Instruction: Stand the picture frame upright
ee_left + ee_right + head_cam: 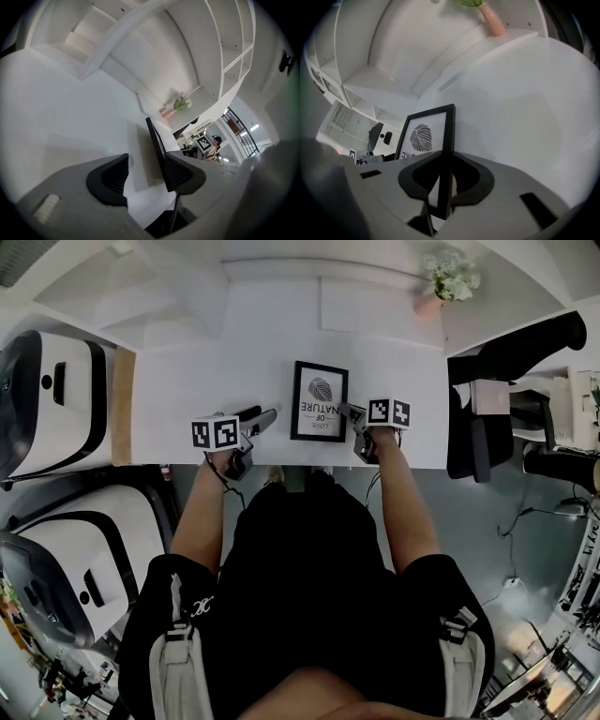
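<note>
The black picture frame, with a leaf print and upside-down lettering, sits on the white table near its front edge. In the right gripper view the frame stands tilted up off the table, and my right gripper is shut on its right edge near the lower corner. The same gripper shows at the frame's right side in the head view. My left gripper is at the frame's lower left. It is open, with the frame's edge lying against its right finger.
A pink vase of flowers stands at the table's back right, by white shelves. A black chair is off the table's right end. White machines stand to the left. The person's legs are at the front edge.
</note>
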Demonstrator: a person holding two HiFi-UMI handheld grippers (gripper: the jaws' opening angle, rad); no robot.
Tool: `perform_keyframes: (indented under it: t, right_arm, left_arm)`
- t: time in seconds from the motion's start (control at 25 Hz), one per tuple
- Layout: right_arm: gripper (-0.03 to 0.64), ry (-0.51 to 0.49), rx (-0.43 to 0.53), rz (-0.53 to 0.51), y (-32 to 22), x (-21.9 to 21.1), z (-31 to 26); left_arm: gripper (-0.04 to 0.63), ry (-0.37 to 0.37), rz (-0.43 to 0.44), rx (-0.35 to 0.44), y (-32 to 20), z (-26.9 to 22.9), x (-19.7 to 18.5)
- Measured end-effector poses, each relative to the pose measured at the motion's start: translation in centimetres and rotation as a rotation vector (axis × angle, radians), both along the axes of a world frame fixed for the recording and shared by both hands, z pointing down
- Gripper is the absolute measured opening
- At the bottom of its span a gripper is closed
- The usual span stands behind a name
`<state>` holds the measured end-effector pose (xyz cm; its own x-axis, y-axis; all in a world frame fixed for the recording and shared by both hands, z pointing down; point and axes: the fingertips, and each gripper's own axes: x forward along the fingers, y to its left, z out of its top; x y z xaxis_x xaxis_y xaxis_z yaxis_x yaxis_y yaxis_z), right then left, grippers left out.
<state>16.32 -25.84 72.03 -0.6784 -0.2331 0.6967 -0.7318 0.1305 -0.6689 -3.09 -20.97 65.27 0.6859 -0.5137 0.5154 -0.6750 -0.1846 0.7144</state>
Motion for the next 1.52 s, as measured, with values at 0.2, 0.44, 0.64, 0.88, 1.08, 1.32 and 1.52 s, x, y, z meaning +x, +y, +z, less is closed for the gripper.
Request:
perform_keyframes:
  t: [0.2, 0.44, 0.64, 0.88, 1.08, 1.32, 1.52]
  right_arm:
    - [0.074, -0.006, -0.002, -0.003, 0.0, 0.0, 0.0]
    - [0.074, 0.010, -0.002, -0.018, -0.1, -0.1, 0.1]
    - [0.074, 0.007, -0.005, -0.018, -0.1, -0.1, 0.1]
    - [0.072, 0.005, -0.001, -0.029, 0.1, -0.2, -0.1]
    - [0.074, -0.007, -0.007, -0.020, 0.0, -0.1, -0.1]
    - [0.072, -0.019, -0.004, -0.010, 0.0, -0.2, -0.1]
    - [0.072, -0.010, 0.005, -0.009, 0.0, 0.0, 0.0]
  left_arm:
    - [0.241, 0.073, -0.016, -0.015, -0.8, -0.7, 1.1]
    - [0.241, 0.085, 0.016, -0.018, -2.0, -1.0, 3.3]
    - [0.241, 0.053, 0.048, -0.014, -3.1, -0.9, 5.3]
    - [0.241, 0.000, 0.043, -0.033, -4.0, -0.4, 6.4]
    - [0.227, -0.046, 0.064, -0.048, -4.3, 0.2, 7.4]
    - [0.114, -0.116, 0.036, -0.074, -4.5, 0.9, 6.8]
    - [0.104, -0.172, 0.024, -0.089, -4.6, 1.7, 6.7]
